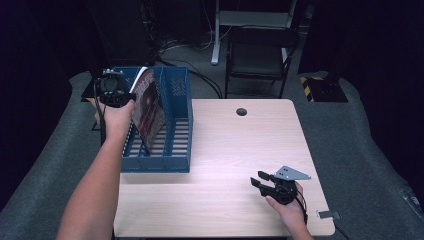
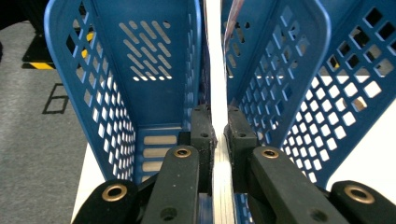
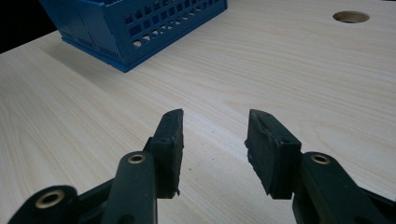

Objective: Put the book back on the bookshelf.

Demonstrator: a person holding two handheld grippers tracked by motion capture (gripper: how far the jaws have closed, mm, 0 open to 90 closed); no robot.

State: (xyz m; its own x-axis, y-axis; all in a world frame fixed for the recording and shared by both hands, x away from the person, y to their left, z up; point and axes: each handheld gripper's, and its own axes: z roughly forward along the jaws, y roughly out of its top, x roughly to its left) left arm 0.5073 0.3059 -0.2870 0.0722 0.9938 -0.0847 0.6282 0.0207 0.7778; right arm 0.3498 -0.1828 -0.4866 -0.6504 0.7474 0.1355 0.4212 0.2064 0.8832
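A blue slotted file rack (image 1: 176, 95) stands on the left part of the pale wooden table (image 1: 240, 150). A magazine (image 1: 148, 107) with a dark red cover leans tilted inside it, its lower edge down among the dividers. My left gripper (image 1: 120, 97) holds the magazine's upper edge. In the left gripper view the jaws (image 2: 218, 119) are shut on the magazine's white page edge (image 2: 215, 70), between two walls of the rack (image 2: 154, 60). My right gripper (image 1: 260, 181) rests low over the table's near right; its jaws (image 3: 215, 135) stand open with nothing between them.
A round cable hole (image 1: 241, 111) sits near the table's far edge, also seen in the right gripper view (image 3: 350, 17). A folding chair (image 1: 260, 55) stands beyond the table. A small metal clip (image 1: 328, 215) lies at the near right corner. Grey carpet surrounds the table.
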